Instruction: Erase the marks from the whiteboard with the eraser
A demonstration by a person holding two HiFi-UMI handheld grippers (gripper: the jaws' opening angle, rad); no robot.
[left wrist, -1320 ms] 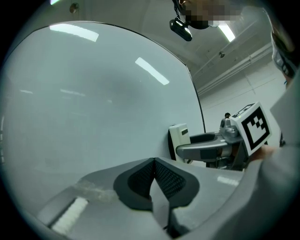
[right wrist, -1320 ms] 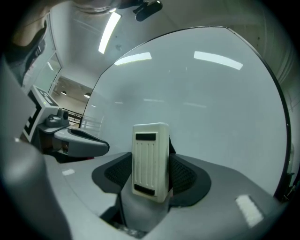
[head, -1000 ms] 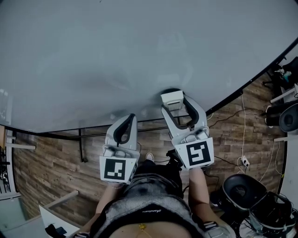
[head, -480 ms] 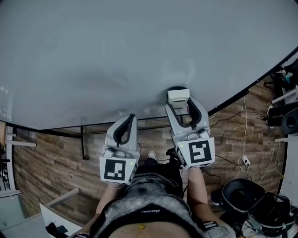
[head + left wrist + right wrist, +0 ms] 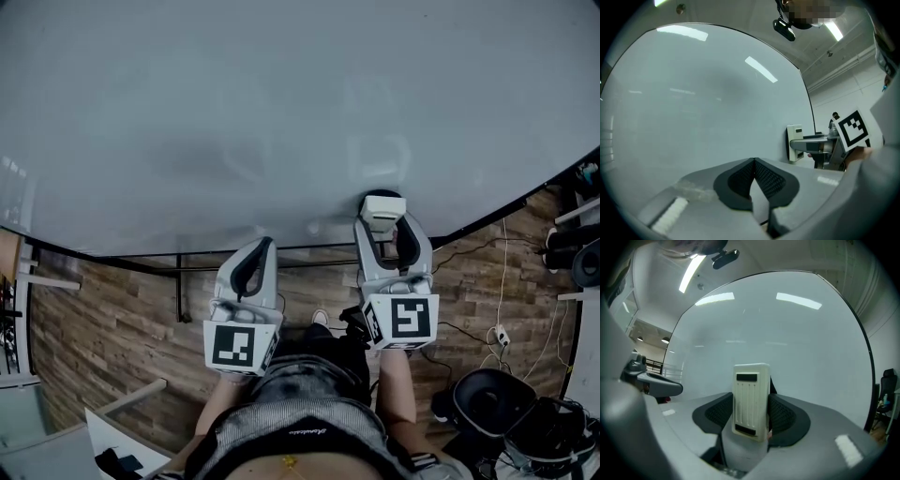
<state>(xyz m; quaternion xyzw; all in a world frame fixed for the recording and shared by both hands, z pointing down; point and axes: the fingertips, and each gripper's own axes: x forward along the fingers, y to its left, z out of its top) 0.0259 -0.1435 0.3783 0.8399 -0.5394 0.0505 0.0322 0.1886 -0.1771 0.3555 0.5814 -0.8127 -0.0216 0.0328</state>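
A: Where was the eraser [image 5: 384, 206]?

B: It was pinched in the right tongs [image 5: 386, 227]. The two jaws pressed on its sides, and its white back stood up between them. Its face looked flat against the whiteboard [image 5: 281, 112], low down and toward the right.

A: How close was it to an edge?

B: Very close. The board's black bottom edge ran just under it, so there was almost no room going down.

A: And the other ways?

B: Lots of room. Bare grey board spread far above it and far off to the left. To the right there was less board before the edge curved up.

A: What about the left tongs [image 5: 263, 246]?

B: Its jaws were squeezed together with nothing in them. In the head view its tip sat just under the bottom edge. It was beside the right tongs but not touching it.

A: What was below the board?

B: A wooden floor [image 5: 103, 328]. Some black round tubs [image 5: 487, 386] stood off to the right, well away from both tongs.
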